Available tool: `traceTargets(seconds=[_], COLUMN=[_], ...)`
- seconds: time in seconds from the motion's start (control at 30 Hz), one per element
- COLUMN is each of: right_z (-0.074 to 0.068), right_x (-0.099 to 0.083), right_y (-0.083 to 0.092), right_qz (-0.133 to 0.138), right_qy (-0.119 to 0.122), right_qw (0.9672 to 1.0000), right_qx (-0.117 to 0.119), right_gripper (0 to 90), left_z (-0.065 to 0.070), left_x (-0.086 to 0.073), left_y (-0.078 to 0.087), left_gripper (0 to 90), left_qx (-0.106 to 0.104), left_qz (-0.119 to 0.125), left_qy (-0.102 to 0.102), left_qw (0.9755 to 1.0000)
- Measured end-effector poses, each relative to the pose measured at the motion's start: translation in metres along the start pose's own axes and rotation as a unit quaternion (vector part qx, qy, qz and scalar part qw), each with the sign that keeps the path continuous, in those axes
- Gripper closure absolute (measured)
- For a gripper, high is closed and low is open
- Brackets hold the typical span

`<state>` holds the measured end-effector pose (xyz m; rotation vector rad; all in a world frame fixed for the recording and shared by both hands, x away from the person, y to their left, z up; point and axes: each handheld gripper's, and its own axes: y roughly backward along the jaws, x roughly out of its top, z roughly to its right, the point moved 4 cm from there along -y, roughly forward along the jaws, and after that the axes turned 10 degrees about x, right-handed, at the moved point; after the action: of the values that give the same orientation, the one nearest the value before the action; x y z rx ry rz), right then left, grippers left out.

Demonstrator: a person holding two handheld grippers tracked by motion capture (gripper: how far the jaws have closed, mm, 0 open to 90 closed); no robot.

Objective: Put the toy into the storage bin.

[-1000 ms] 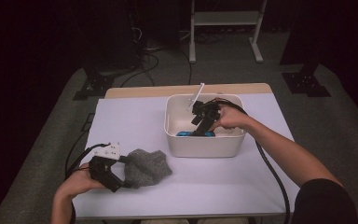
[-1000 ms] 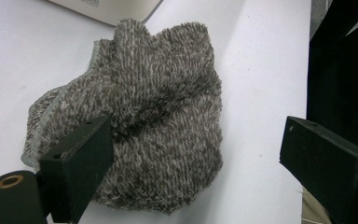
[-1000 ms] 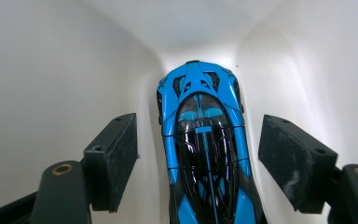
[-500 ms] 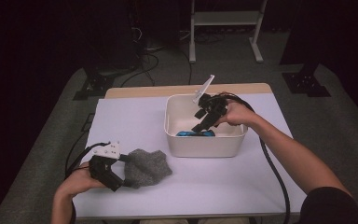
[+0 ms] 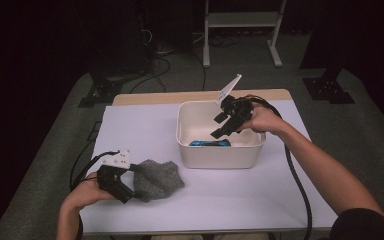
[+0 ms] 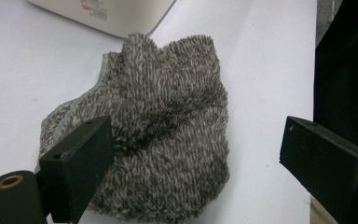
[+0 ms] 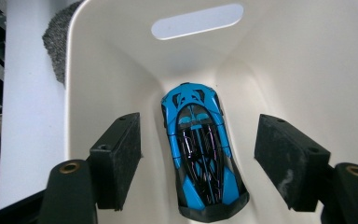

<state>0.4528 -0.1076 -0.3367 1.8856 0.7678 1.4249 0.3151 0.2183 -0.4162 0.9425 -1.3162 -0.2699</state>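
Where it lies, toy car (image 7: 200,154) gleams blue-black.

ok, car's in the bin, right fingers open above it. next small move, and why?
Probably close the left gripper on the grey cloth. Its open fingers already straddle the cloth on the table, while the blue toy car lies loose on the floor of the white bin, clear of the open right gripper.

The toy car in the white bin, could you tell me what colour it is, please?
The toy car is bright blue with black over its roof and middle, clearest in the right gripper view.
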Motion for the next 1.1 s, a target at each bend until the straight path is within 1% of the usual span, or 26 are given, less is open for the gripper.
traceTargets(seconds=[0.13,0.2,0.23,0.33,0.37,0.47,0.6,0.67,0.7,0.77,0.83,0.93,1.03,1.1], right_z=[-0.003,-0.005,-0.006,-0.009,-0.01,-0.012,-0.016,-0.018,-0.019,-0.021,-0.023,-0.027,-0.031,-0.033], right_x=[-0.002,-0.004,-0.004,-0.006,-0.007,-0.008,-0.01,-0.012,-0.013,-0.015,-0.018,-0.022,-0.026,-0.029], right_y=[0.009,0.014,0.015,0.023,0.025,0.032,0.041,0.047,0.048,0.052,0.057,0.062,0.067,0.07], right_qz=[0.012,0.015,0.018,0.023,0.026,0.033,0.04,0.043,0.044,0.046,0.055,0.06,0.062,0.068], right_qy=[-0.004,-0.008,-0.006,-0.008,-0.01,-0.009,-0.014,-0.012,-0.016,-0.017,-0.019,-0.018,-0.02,-0.023], right_qw=[0.9999,0.9998,0.9998,0.9996,0.9996,0.9993,0.9989,0.9987,0.9985,0.9983,0.9978,0.9974,0.997,0.9965], right_qx=[-0.001,-0.006,-0.006,-0.012,-0.01,-0.015,-0.022,-0.025,-0.027,-0.03,-0.031,-0.035,-0.041,-0.042], right_gripper=[32.0,32.0,32.0,32.0,32.3,32.3,32.6,32.6,32.6,32.7,34.3,34.3,34.3,34.4], left_z=[0.001,0.001,0.001,0.002,0.003,0.004,0.005,0.005,0.006,0.006,0.006,0.006,0.008,0.008], left_x=[-0.001,-0.003,-0.004,-0.005,-0.005,-0.006,-0.005,-0.005,-0.005,-0.005,-0.005,-0.004,-0.003,-0.002], left_y=[-0.001,-0.001,0.0,0.0,0.0,0.0,0.001,0.0,0.0,-0.001,-0.001,-0.001,0.0,0.0], left_gripper=[9.0,9.0,9.0,9.0,9.1,9.1,9.0,9.0,9.0,9.0,9.0,9.0,9.0,9.1], left_qx=[-0.001,0.0,0.0,0.002,0.002,0.002,0.001,-0.001,-0.002,-0.004,-0.005,-0.004,-0.003,-0.003], left_qz=[0.003,0.0,0.0,0.003,0.005,0.002,0.003,0.003,0.003,0.002,0.002,0.0,0.002,0.003], left_qy=[0.004,0.003,0.004,0.009,0.009,0.008,0.007,0.005,0.004,0.003,0.002,0.0,-0.001,-0.003], left_qw=[1.0,1.0,1.0,1.0,0.9999,1.0,1.0,1.0,1.0,1.0,1.0,1.0,1.0,1.0])
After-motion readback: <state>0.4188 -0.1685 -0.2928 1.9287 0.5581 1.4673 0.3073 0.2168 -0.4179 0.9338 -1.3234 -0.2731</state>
